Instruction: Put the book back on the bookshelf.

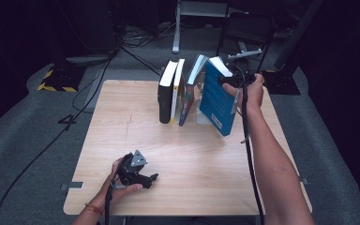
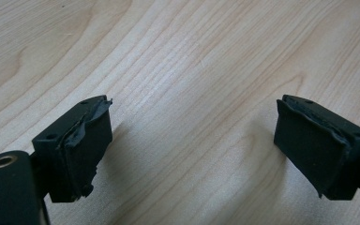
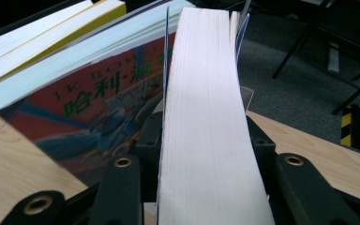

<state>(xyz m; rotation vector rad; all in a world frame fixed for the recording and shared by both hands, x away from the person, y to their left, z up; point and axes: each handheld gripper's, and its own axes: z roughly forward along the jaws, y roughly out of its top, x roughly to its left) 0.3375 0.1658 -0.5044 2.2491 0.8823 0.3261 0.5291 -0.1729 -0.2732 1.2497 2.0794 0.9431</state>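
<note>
Thick blue-covered paperback book [image 1: 218, 96] is clamped across its page block by right gripper [image 1: 234, 80] jaws, tilted clear of the upright row of books [image 1: 178, 91] for lifting; left gripper [image 1: 138, 174] is rested on the pale wooden bench [image 1: 122, 122], jaws wide, empty.

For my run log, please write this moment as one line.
right gripper: shut on thick blue-covered book, tilted at end of row | left gripper: open, nothing between jaws, over light wooden table | other books: upright

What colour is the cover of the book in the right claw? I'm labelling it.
Blue, on the thick paperback book; clearest in the high view.
</note>
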